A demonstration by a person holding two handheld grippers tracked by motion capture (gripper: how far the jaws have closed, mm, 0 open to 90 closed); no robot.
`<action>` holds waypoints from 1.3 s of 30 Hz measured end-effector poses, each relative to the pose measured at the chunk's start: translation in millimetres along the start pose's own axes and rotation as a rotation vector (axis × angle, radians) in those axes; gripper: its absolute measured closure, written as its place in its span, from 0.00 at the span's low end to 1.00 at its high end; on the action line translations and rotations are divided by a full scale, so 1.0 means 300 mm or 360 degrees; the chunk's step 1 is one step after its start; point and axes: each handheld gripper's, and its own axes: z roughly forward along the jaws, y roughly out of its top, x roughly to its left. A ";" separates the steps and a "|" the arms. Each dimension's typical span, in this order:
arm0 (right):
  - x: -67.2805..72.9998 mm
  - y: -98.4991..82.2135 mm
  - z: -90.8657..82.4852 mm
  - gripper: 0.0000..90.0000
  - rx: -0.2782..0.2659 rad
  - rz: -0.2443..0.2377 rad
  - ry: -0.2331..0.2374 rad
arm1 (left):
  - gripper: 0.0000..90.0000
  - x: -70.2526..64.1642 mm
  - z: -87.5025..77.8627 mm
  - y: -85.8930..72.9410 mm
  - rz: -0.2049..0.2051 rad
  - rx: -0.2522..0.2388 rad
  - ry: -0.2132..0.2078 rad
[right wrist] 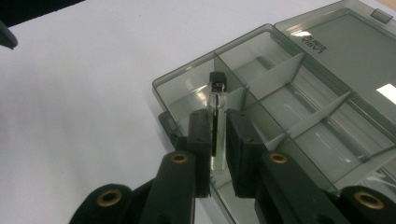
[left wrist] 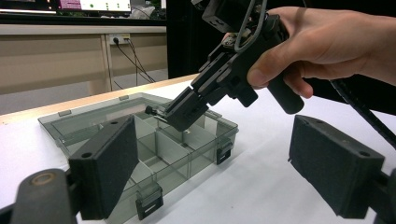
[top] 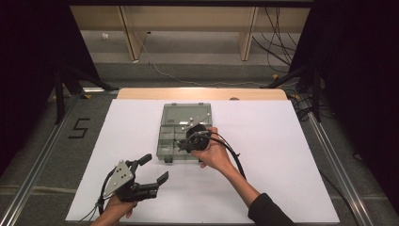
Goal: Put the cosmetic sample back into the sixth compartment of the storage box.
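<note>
A small glass vial (right wrist: 217, 105) with a black cap is pinched between the jaws of the right gripper (right wrist: 217, 140) and is held over the near-left part of an open grey plastic box (top: 185, 134), whose inside is split by thin dividers (right wrist: 280, 70) into several compartments. In the right gripper view the capped end points away from the gripper, above a corner compartment and close to a divider; whether the vial touches the box cannot be told. The glass is judged smooth and narrow, so it could be let slip or be twisted between the pads if the grip were eased too soon, and it could be cracked if it were squeezed harder or knocked against a divider. If it were released while tilted across a divider, it might be left straddling two compartments or be rolled out onto the white bench (top: 282, 155). The box is light and is not held down, so it could be pushed along the bench by a downward press. The left gripper (top: 153, 170) is held at the near left, well apart from the box, its jaws spread with nothing between them; steadying could be given from there.
</note>
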 end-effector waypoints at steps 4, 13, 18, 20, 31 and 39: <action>-0.001 0.000 0.008 0.90 0.0004 0.0020 -0.0003 | 0.17 0.002 0.000 0.000 -0.0001 -0.0002 -0.0001; -0.001 -0.006 0.036 0.90 -0.0024 0.0044 0.0000 | 0.17 0.001 -0.004 0.002 0.0004 0.0011 0.0009; -0.006 -0.006 0.041 0.90 -0.0004 0.0040 0.0003 | 0.17 0.000 0.000 0.001 0.0000 0.0001 -0.0001; -0.007 -0.009 0.048 0.90 0.0003 0.0040 0.0005 | 0.17 0.001 -0.001 0.001 0.0001 0.0001 0.0000; -0.009 -0.013 0.064 0.90 0.0020 0.0031 0.0013 | 0.17 0.001 -0.004 0.003 0.0004 0.0012 0.0014; -0.007 -0.015 0.073 0.90 0.0046 0.0035 0.0013 | 0.17 0.001 -0.005 0.003 0.0010 0.0019 0.0018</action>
